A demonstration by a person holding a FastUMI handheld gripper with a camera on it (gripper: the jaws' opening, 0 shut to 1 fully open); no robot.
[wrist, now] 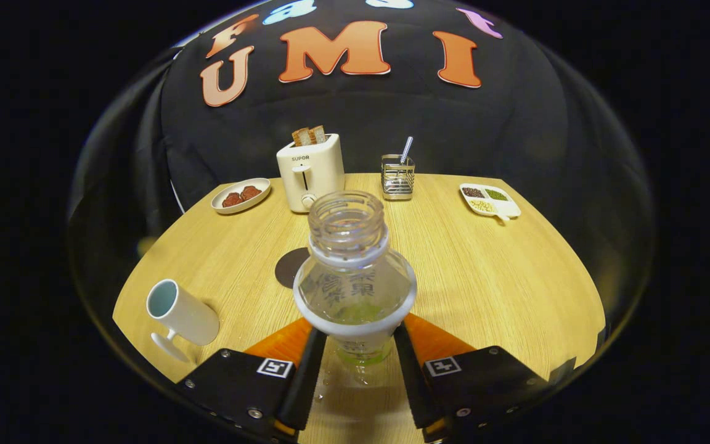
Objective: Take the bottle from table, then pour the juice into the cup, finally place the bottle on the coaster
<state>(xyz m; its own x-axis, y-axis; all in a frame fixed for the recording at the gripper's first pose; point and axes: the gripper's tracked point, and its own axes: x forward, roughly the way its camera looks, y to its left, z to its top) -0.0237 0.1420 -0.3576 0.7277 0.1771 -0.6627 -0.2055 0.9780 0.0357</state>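
The gripper [355, 345] is closed on the clear plastic bottle [355, 290], which stands upright between both fingers; the dark round coaster [290, 266] lies just behind the bottle, the white cup [183, 316] to its left

Fisheye camera riding on the tool [355, 364], facing forward and down over the table [503, 277], close in
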